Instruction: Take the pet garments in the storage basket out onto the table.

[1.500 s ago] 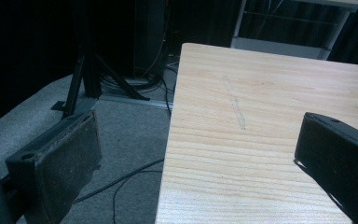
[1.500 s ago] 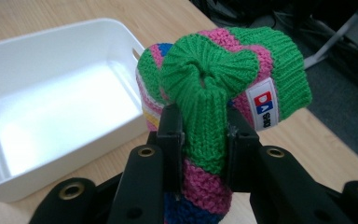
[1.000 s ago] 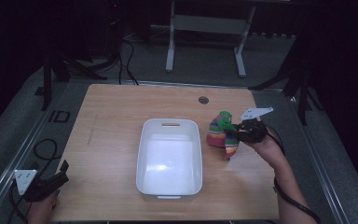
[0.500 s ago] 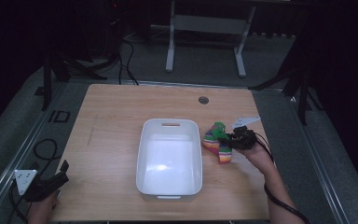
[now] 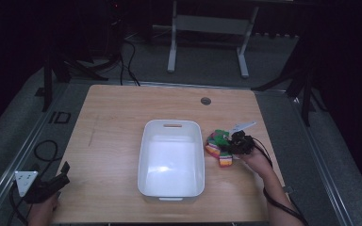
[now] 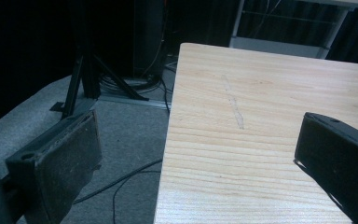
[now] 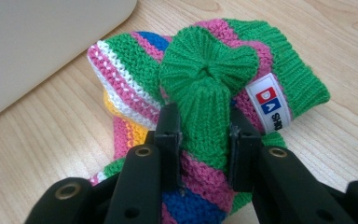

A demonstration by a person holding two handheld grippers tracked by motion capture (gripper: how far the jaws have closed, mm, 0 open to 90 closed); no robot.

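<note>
Label text (image 7: 269, 108) on knitted item (image 7: 205, 112) cut short by fold; tub (image 7: 42, 42) cropped by frame edge.

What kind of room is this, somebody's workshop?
More likely a recording studio or lab for filming handling tasks: a lone wooden table stands amid dark surroundings, black stands and cables ring it on grey carpet, and each hand holds an instrumented gripper, like the right gripper.

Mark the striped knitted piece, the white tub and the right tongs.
striped knitted piece (image 7: 205, 70), right gripper view, on its green gathered top.
white tub (image 5: 143, 155), high view, on its left rim.
right tongs (image 7: 204, 128), right gripper view, midway between the tips, which pinch the green knit.
</note>
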